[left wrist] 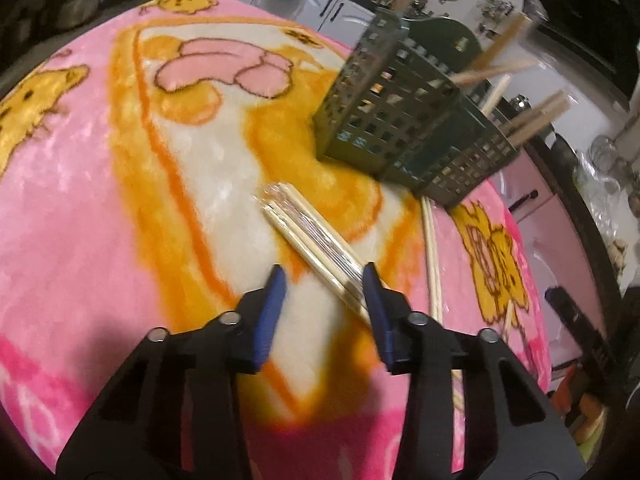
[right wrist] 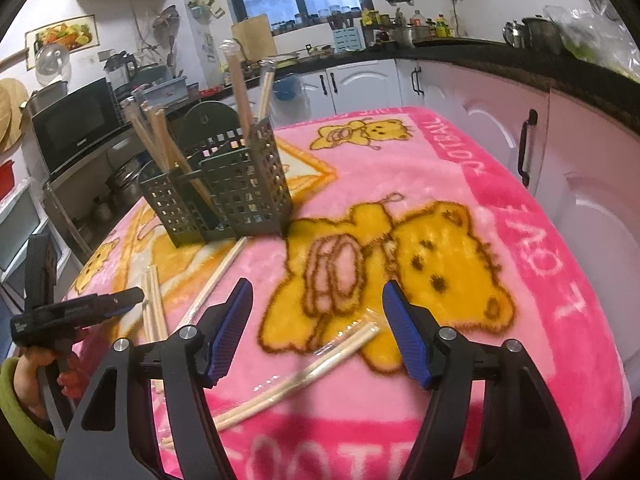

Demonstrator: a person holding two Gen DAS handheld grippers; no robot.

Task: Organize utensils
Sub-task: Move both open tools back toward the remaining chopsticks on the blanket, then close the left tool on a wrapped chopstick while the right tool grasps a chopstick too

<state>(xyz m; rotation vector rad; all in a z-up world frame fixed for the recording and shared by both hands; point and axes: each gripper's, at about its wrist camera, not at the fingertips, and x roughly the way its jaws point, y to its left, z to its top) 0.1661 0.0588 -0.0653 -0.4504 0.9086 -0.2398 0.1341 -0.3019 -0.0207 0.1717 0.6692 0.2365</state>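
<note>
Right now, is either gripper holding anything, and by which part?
Left gripper straddles the wrapped chopsticks near one end, not visibly gripping. Right gripper holds nothing.

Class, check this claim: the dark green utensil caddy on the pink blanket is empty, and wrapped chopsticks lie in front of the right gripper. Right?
Not quite. The utensil caddy is not empty: chopsticks stand in it, as the right wrist view shows. The pink blanket and wrapped chopsticks before the right gripper are correct.

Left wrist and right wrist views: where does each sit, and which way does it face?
Left wrist: on the left tongs, angled down at wrapped chopsticks between its blue pads, caddy beyond.
Right wrist: on the right tongs, facing the kitchen window over a wrapped pair; the person's hand holds the left tongs at left.
Shared: caddy, pink blanket.
</note>
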